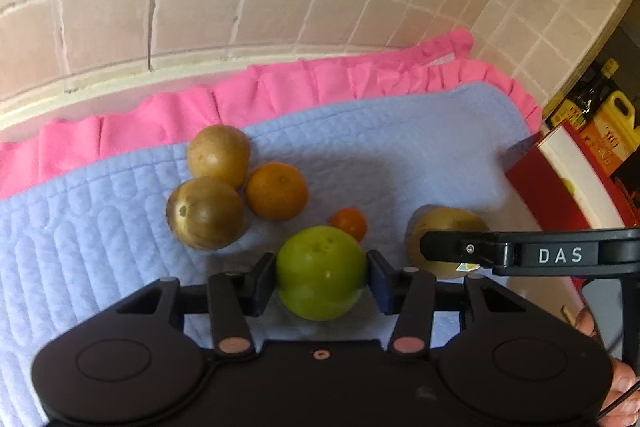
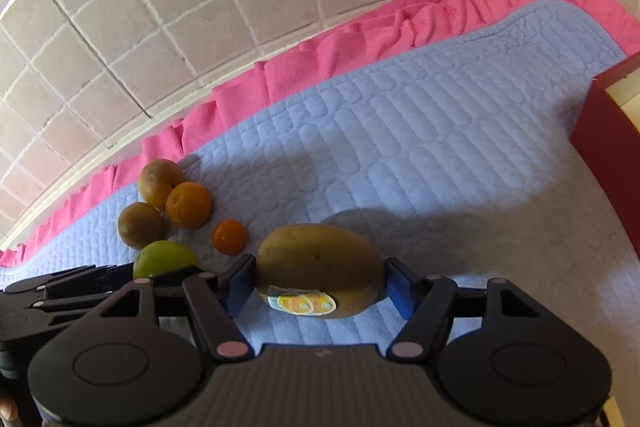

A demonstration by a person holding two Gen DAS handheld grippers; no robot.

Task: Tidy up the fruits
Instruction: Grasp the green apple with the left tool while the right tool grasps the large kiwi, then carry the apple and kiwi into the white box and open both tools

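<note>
The green apple (image 1: 321, 271) is clamped between the pads of the left gripper (image 1: 321, 281); the mango (image 2: 319, 269) is pinched lengthwise in the right gripper (image 2: 319, 283). Both round skins could be squeezed out if lifted carelessly, knocking the small orange (image 1: 349, 223) just ahead.

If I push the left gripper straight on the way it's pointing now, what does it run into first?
The green fruit, already between the left gripper pads. Beyond it, the small orange fruit looks next in line, though depth is hard to judge; otherwise the blue quilted mat.
</note>
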